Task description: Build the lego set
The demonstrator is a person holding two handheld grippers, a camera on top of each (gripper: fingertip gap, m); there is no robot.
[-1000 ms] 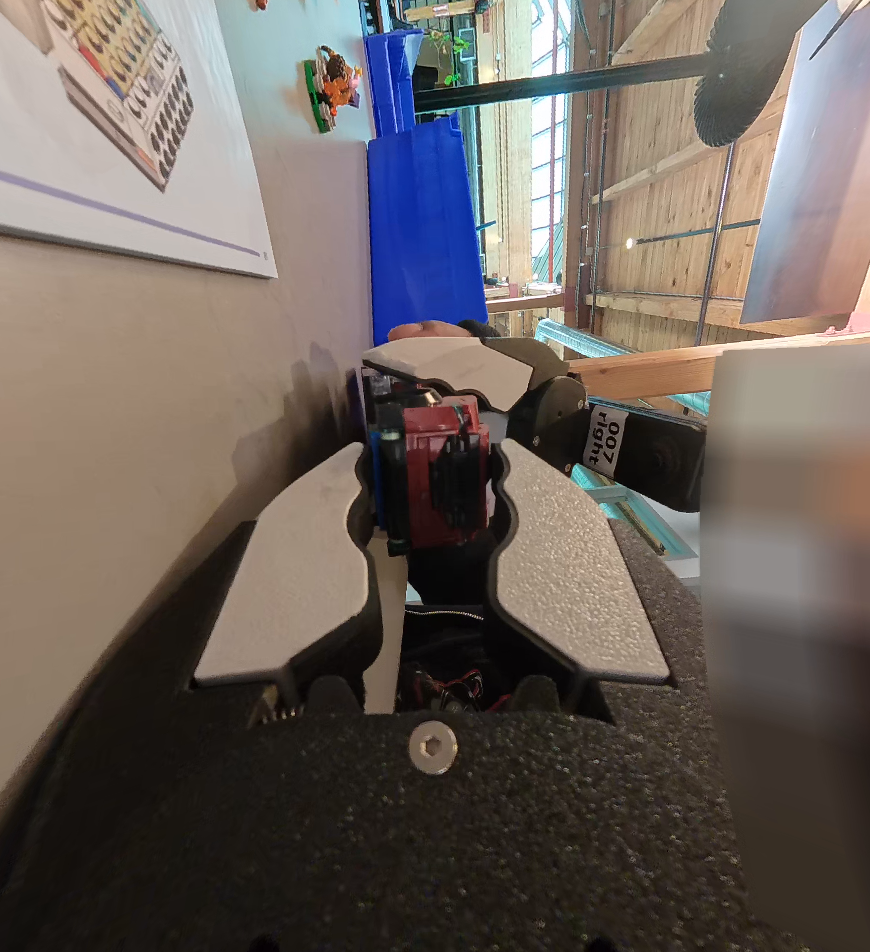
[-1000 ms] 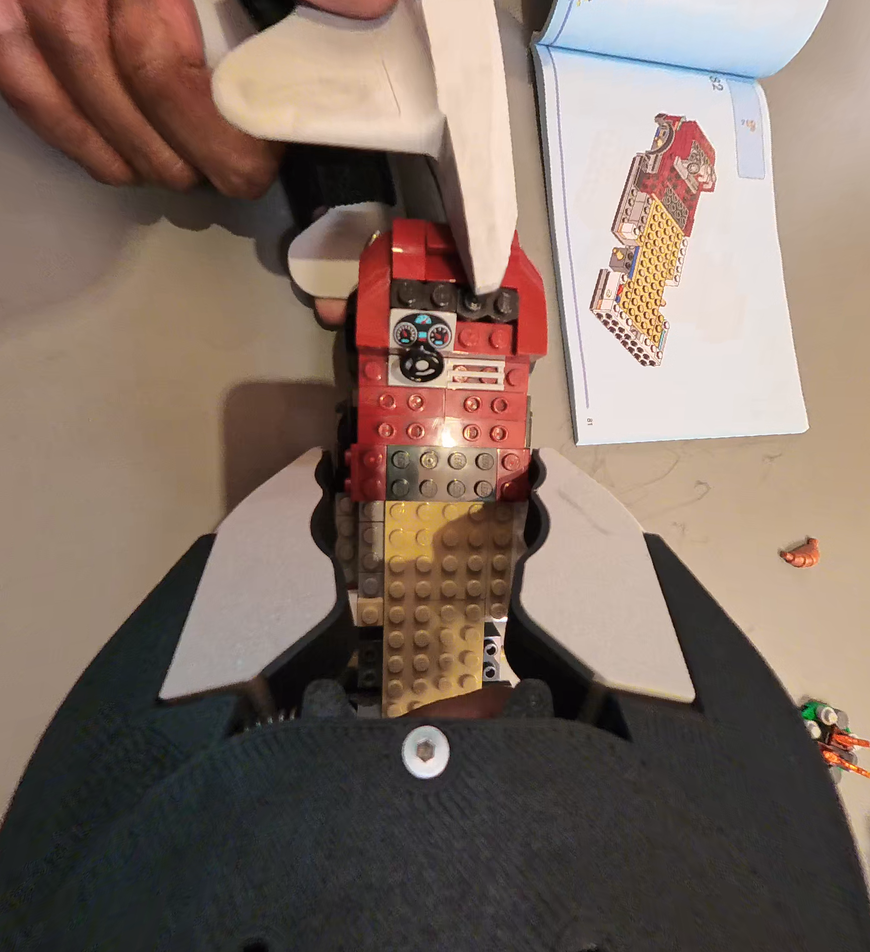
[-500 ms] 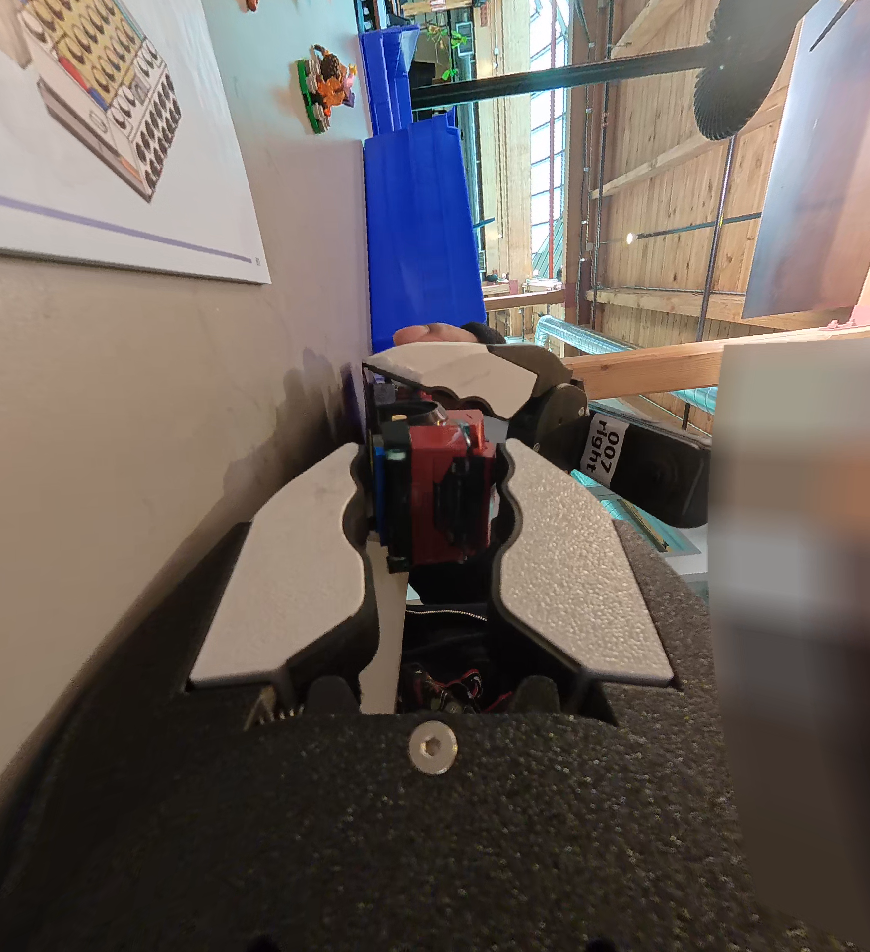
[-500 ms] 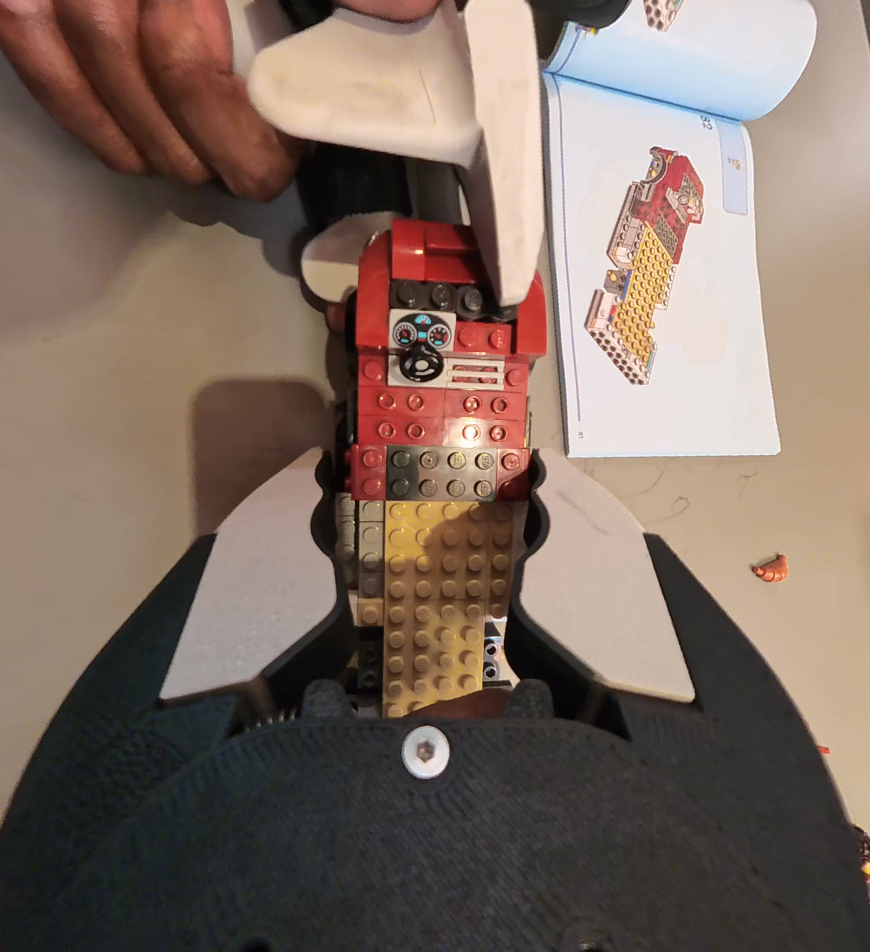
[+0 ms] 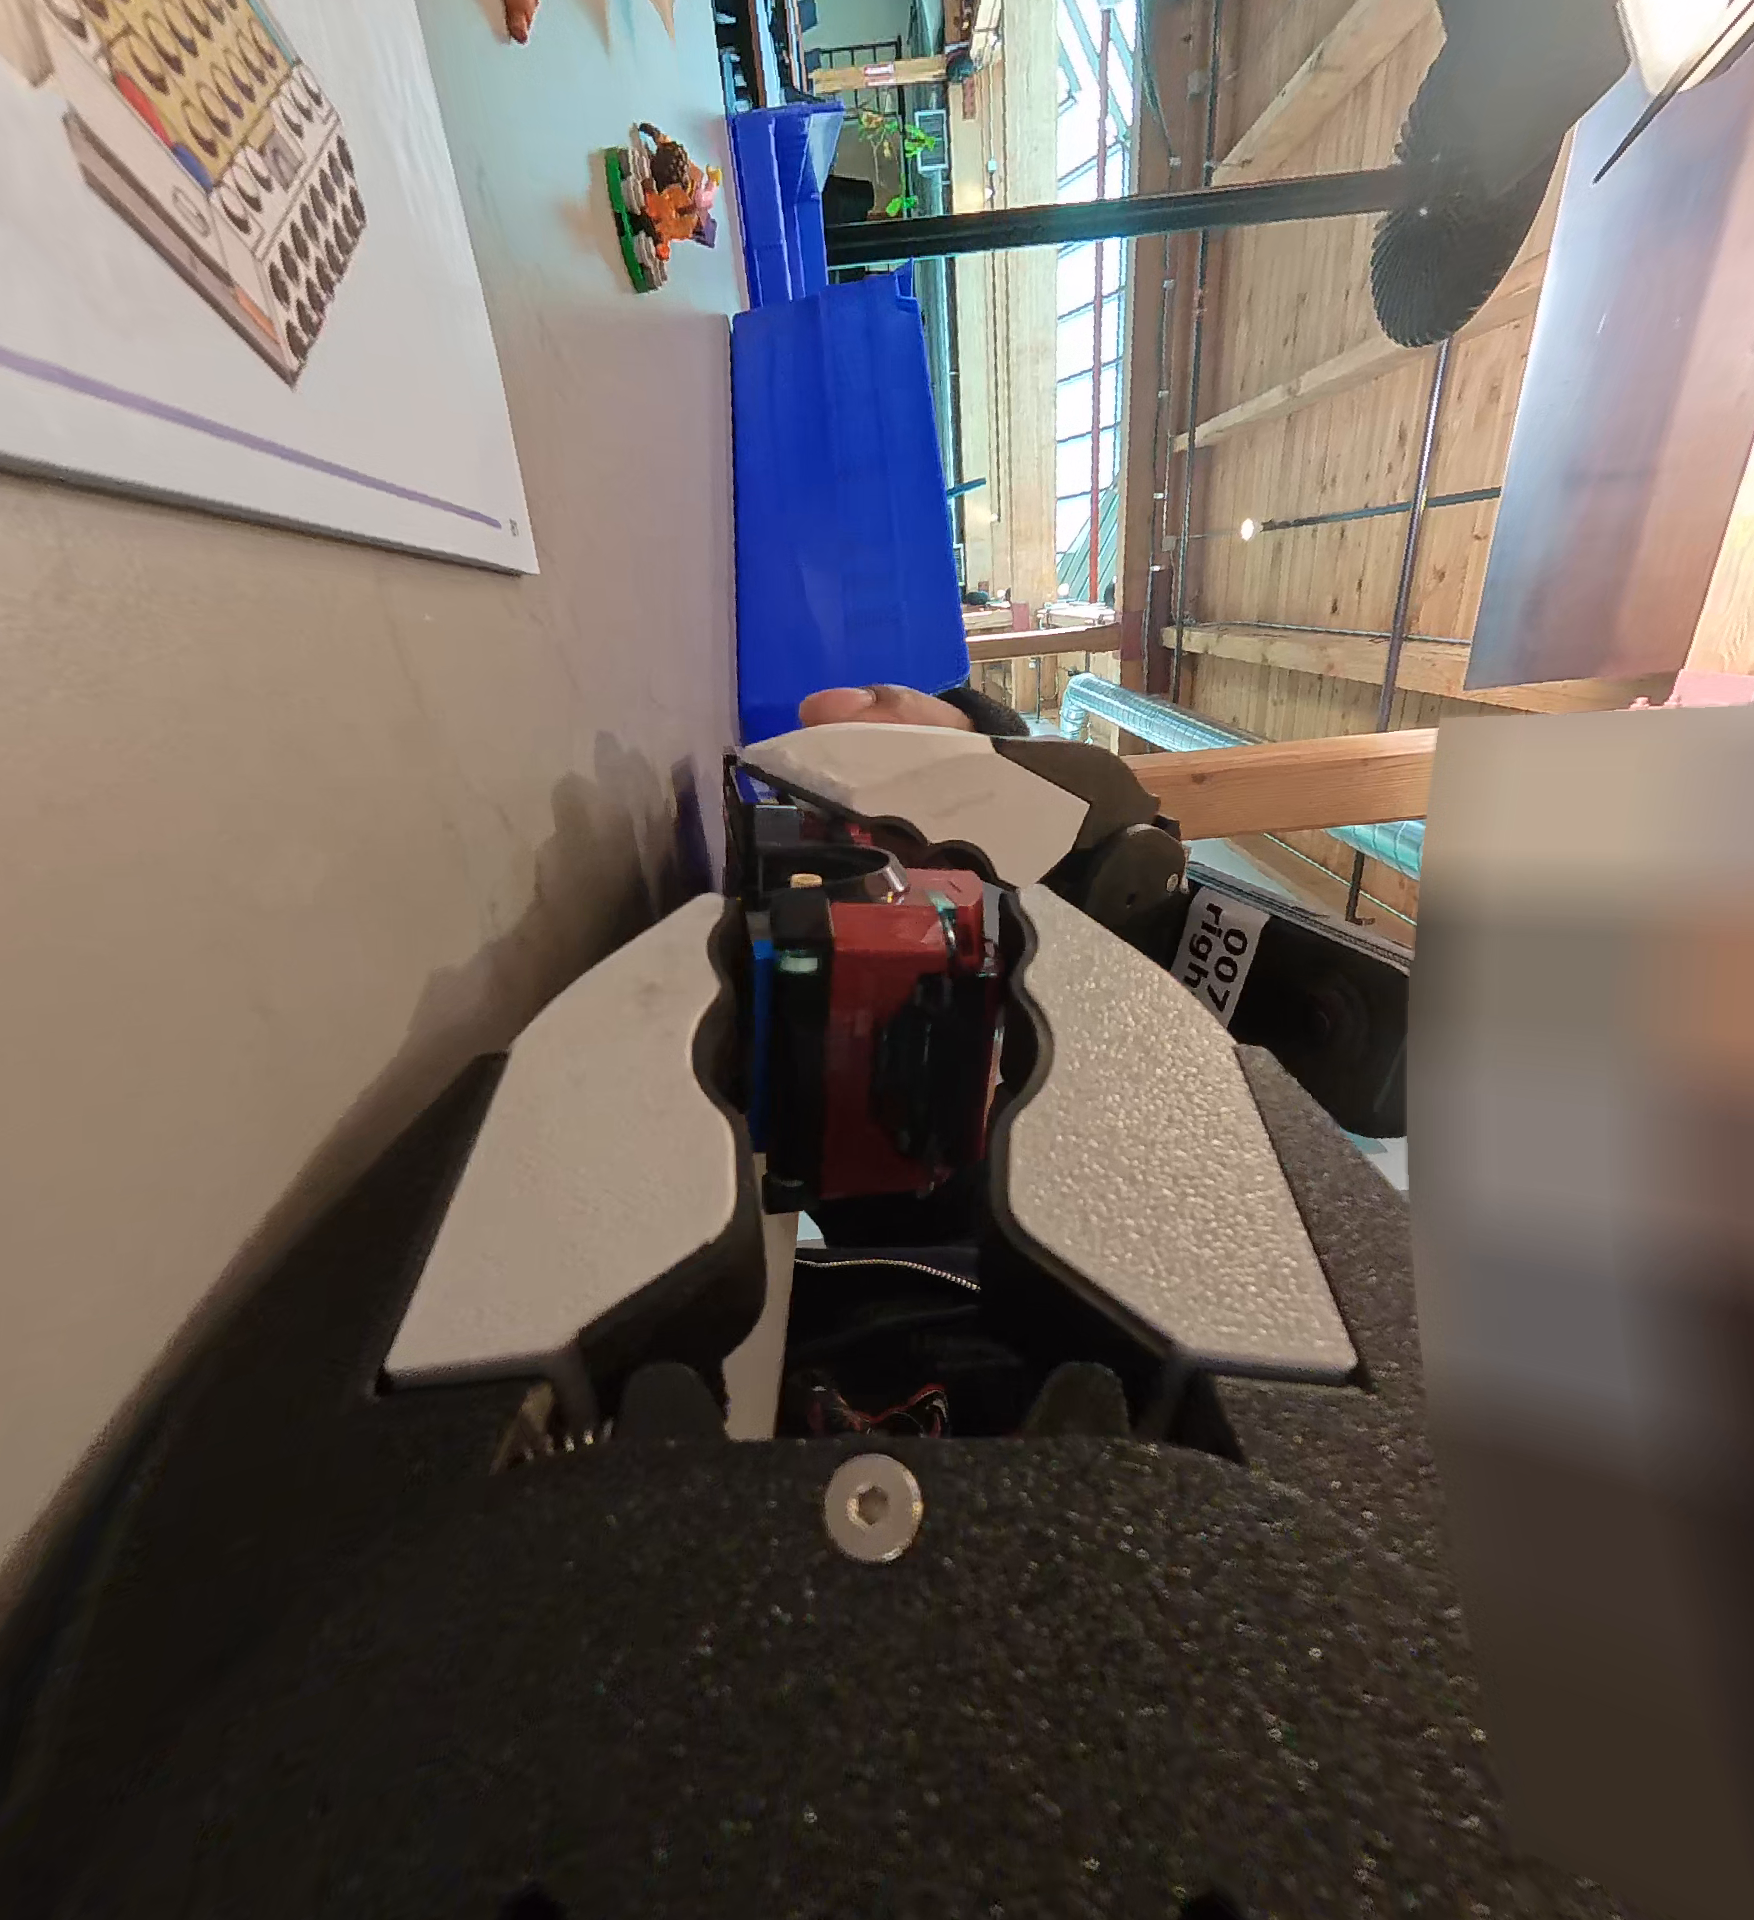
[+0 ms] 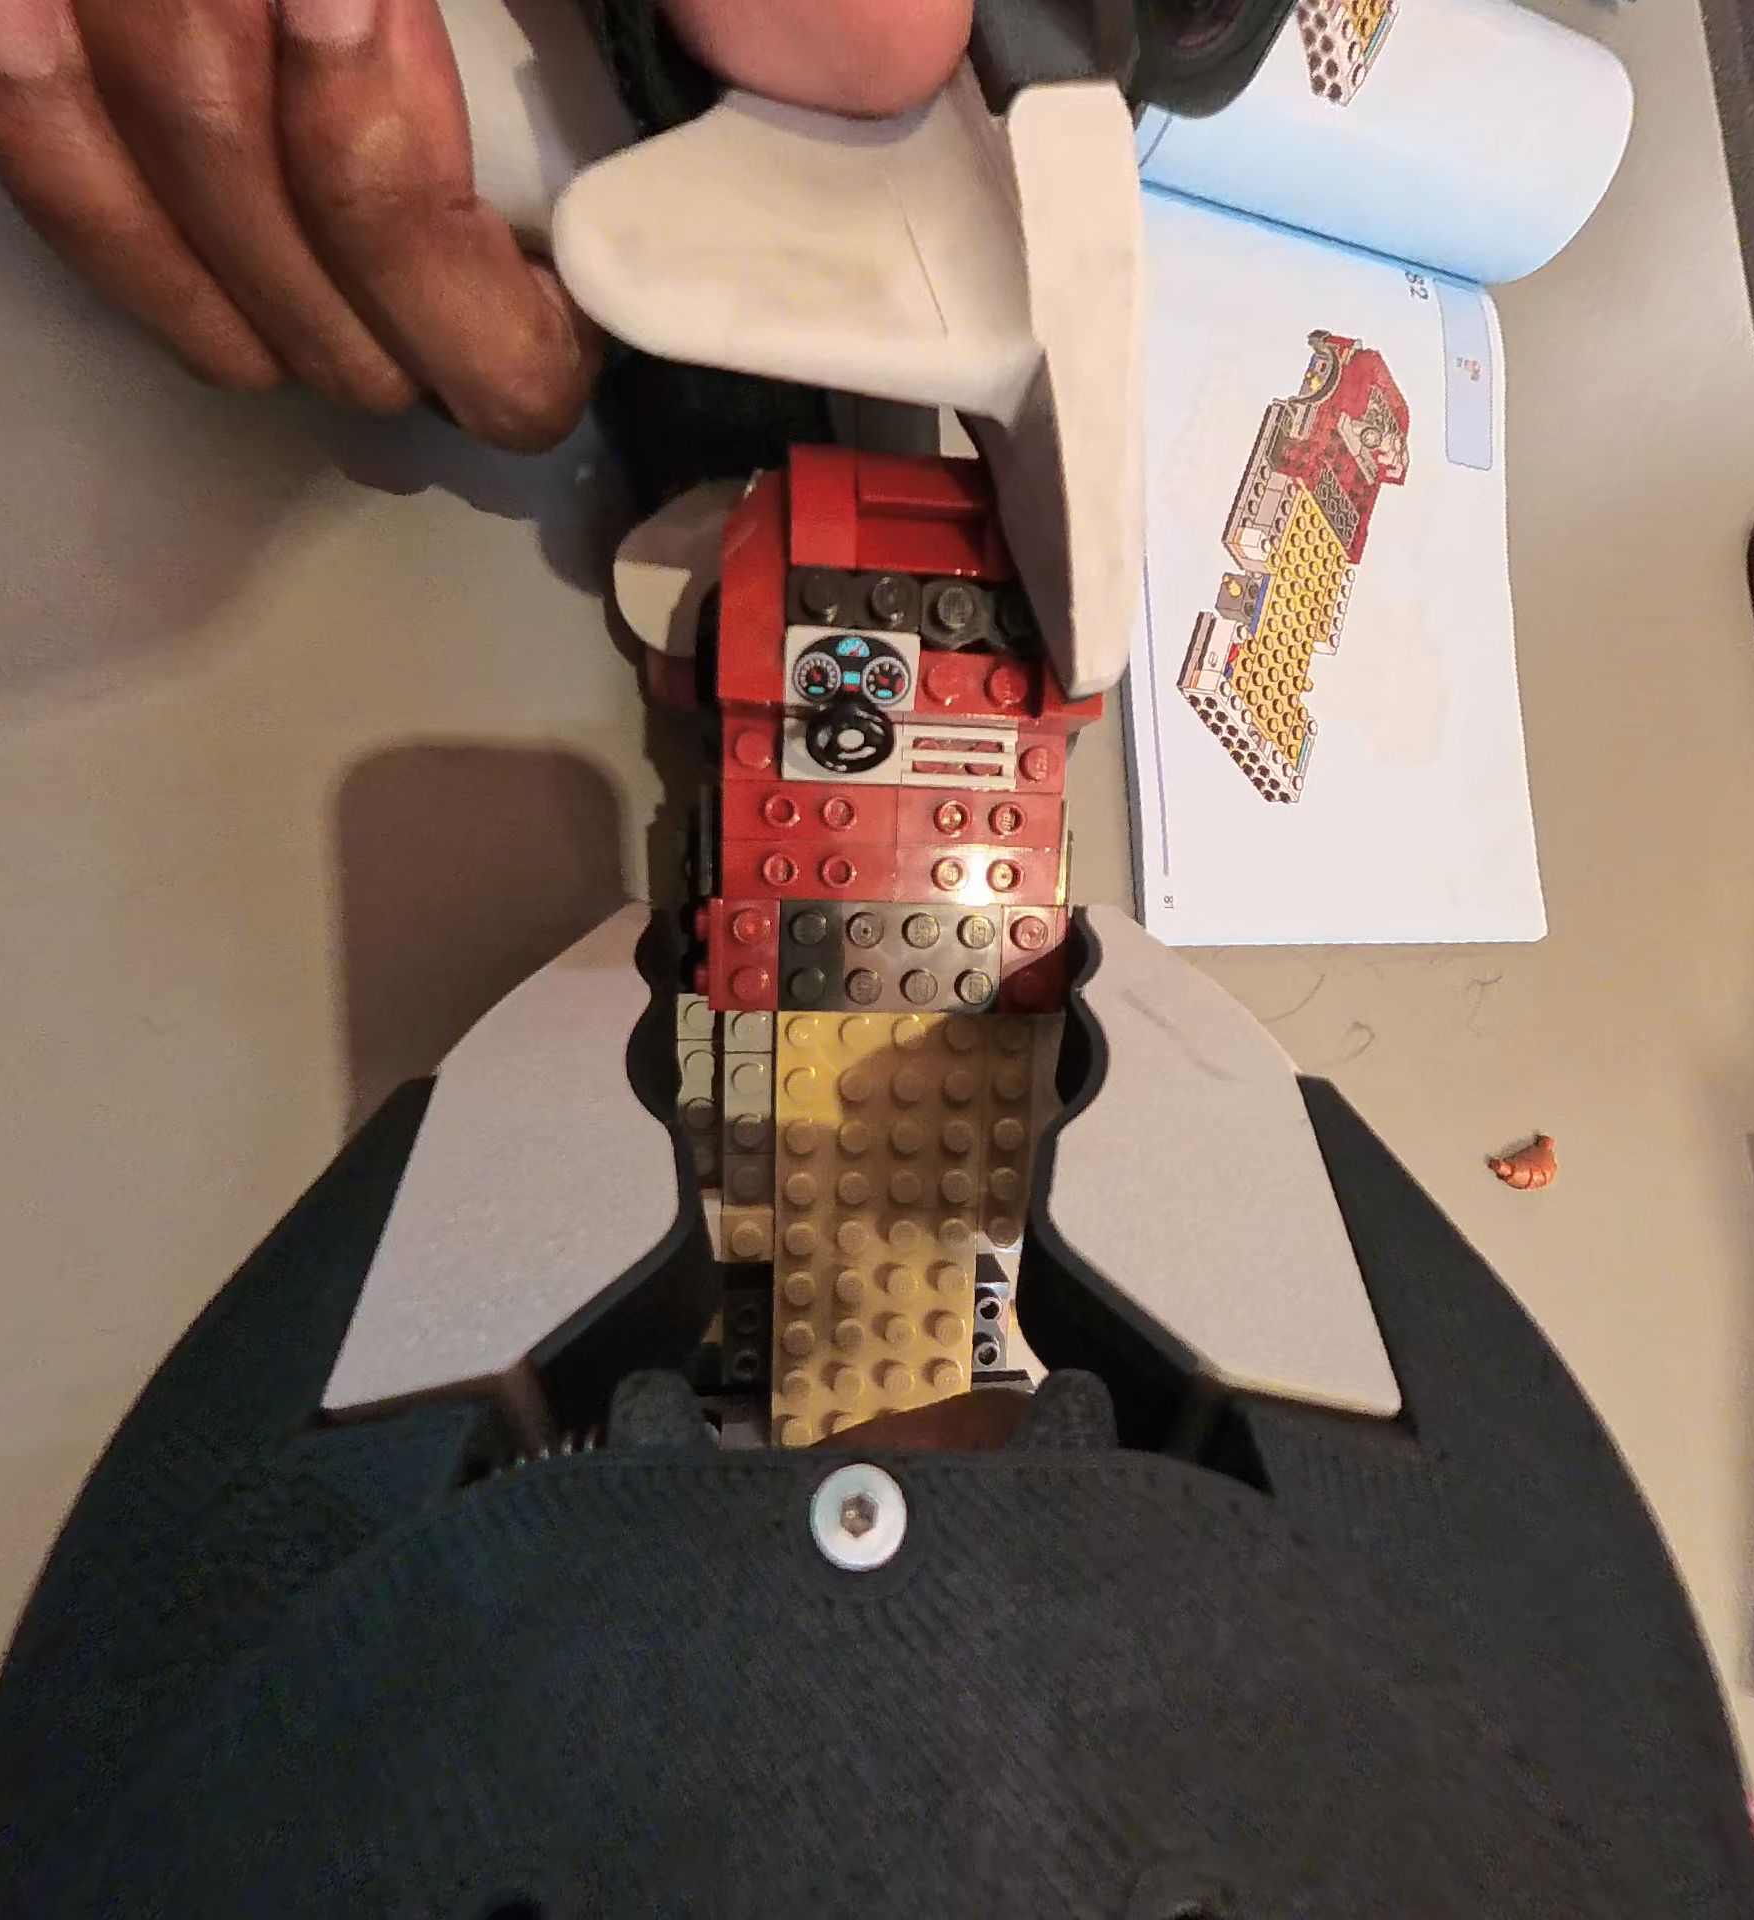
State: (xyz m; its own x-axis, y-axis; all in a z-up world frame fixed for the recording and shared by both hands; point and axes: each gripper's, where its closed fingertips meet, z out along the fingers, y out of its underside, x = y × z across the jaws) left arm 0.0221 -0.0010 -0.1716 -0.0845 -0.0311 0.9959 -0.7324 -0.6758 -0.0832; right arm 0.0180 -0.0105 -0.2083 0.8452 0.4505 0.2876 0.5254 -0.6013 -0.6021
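Studded plastic catches the eye first: a toy-brick vehicle (image 6: 883, 935), dark red at the nose with a tan studded plate behind, a strip of black studs between them, and a small printed dial tile and black steering wheel set into the red. It is held off the grey-beige table (image 6: 177, 935) between both tools. The right tongs (image 6: 868, 966) have their two pale, grainy fingers (image 6: 1195, 1143) closed on the model's flanks, the wavy black edges lying against the red and tan bricks on either side. The left tongs (image 5: 873, 997) grip the red nose of the same model (image 5: 894, 1039) from the other end; their pebbled grey fingers (image 5: 1143, 1122) bracket the block closely, and in the right wrist view one broad pale finger (image 6: 1070, 416) lies over the front corner of the red bricks, with a hand (image 6: 260, 197) curled around the tool behind it. The tool bodies are matte black and rough, each with one bright screw in the middle. On the table to the right lies an open instruction booklet (image 6: 1372, 831), glossy white paper with a drawing of a red-and-yellow brick model. Near it sits a tiny orange-brown curled piece (image 6: 1527, 1162). Farther along the table stand blue plastic bins (image 5: 842, 499); what is in them I cannot tell. Beside them is a small cluster of green and orange toy pieces (image 5: 660, 203).
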